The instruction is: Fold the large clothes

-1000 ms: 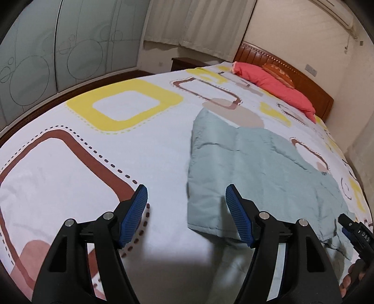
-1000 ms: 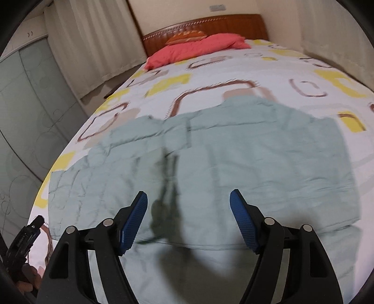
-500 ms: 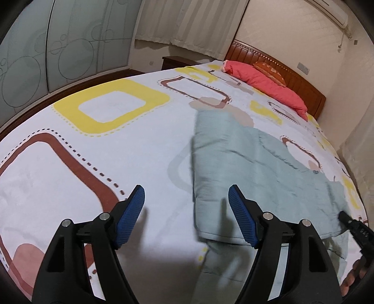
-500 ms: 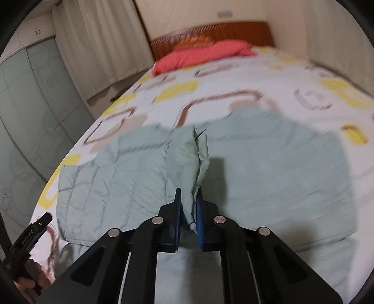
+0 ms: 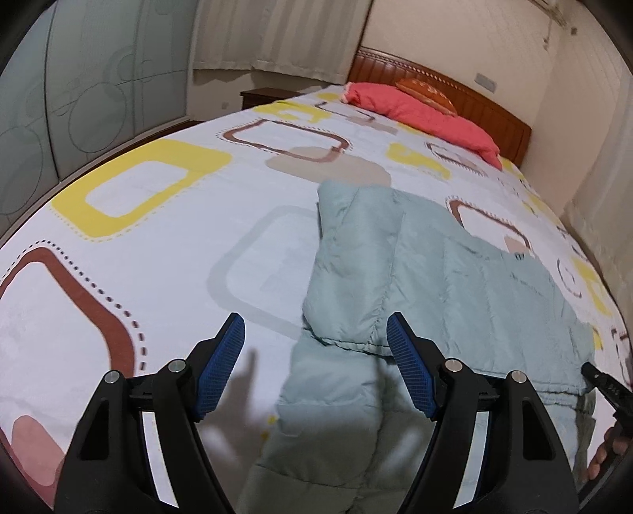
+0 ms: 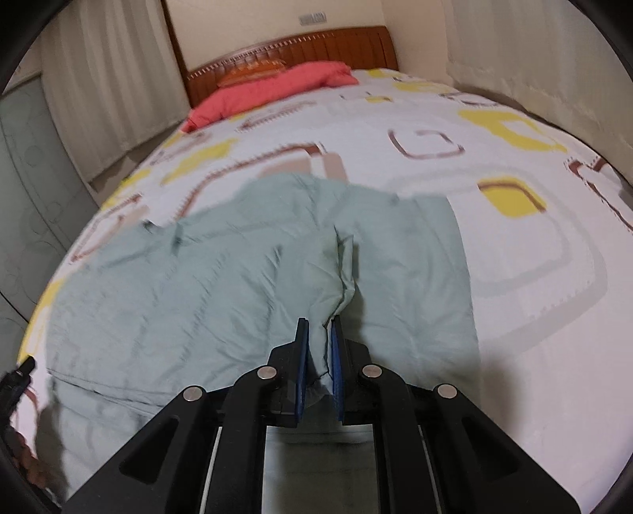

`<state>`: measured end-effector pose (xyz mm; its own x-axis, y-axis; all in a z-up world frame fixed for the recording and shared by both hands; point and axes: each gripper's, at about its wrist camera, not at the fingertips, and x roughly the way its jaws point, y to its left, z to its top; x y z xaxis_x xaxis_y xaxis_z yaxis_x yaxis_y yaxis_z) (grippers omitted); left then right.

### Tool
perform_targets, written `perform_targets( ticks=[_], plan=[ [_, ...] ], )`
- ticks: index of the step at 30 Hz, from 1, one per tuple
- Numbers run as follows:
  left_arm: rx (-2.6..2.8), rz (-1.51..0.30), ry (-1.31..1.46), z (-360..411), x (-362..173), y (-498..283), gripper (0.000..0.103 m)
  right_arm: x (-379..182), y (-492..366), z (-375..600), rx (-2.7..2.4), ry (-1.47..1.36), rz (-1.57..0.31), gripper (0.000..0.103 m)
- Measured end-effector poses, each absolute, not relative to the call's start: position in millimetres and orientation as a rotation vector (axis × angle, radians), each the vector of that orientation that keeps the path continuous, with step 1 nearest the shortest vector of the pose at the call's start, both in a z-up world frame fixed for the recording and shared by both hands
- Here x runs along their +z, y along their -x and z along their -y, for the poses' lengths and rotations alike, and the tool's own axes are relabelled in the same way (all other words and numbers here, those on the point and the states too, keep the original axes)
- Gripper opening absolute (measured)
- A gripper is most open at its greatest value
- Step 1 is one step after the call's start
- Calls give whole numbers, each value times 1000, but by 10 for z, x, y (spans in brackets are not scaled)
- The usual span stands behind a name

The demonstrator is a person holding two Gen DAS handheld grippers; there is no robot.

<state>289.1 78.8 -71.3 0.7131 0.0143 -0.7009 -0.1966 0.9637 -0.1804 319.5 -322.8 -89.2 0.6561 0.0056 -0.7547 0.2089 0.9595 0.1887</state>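
Note:
A pale green quilted jacket [image 5: 435, 276] lies spread on the patterned bed [image 5: 158, 245]; the right wrist view shows the jacket [image 6: 190, 284] bunched toward the middle. My right gripper [image 6: 316, 336] is shut on a pinched fold of the jacket, which rises from between the blue pads. My left gripper [image 5: 316, 328] stands open just above the jacket's left edge, where a folded part overlaps a lower flap, and nothing is between its fingers. The tip of the right gripper's body [image 5: 605, 391] shows at the far right of the left wrist view.
A red pillow [image 5: 423, 114] lies against the wooden headboard [image 5: 474, 95] at the far end. Frosted wardrobe doors [image 5: 79, 91] and curtains [image 5: 277, 35] stand beyond the bed's left side. A hand [image 6: 23, 454] with the left gripper's tip shows at the lower left of the right wrist view.
My right gripper closed on a fold of the jacket and has dragged it sideways, bunching the cloth. My left gripper, still open, shifted along the jacket's left edge.

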Motion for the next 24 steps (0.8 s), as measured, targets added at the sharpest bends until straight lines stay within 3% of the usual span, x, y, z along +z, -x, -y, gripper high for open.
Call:
perform_targets(
  ticks=[7,15,17,18,19,24],
  plan=[
    [103,-788,224,-676,-736,-2974,74,-1034,-3193,3364,-135,-285,-872,13],
    [96,-740,263,-655,-614,-3073,74,-628,-3065,3200,-178,-256,-794,13],
    [93,-745,262,-612,-635,-3141,74,-599,-3133,3034,-121,-256,-797,26],
    [92,-745,250,-576,-656,-3175,74,-609,-3176,2960,-106,-246,-804,46],
    [95,-749,235,-550,-676,-3201,74,-626,-3218,2881,-89,-239,-803,55],
    [132,-803,186,-502,-893,-3336,74,-817,-3355,2622,-33,-197,-847,50]
  ],
)
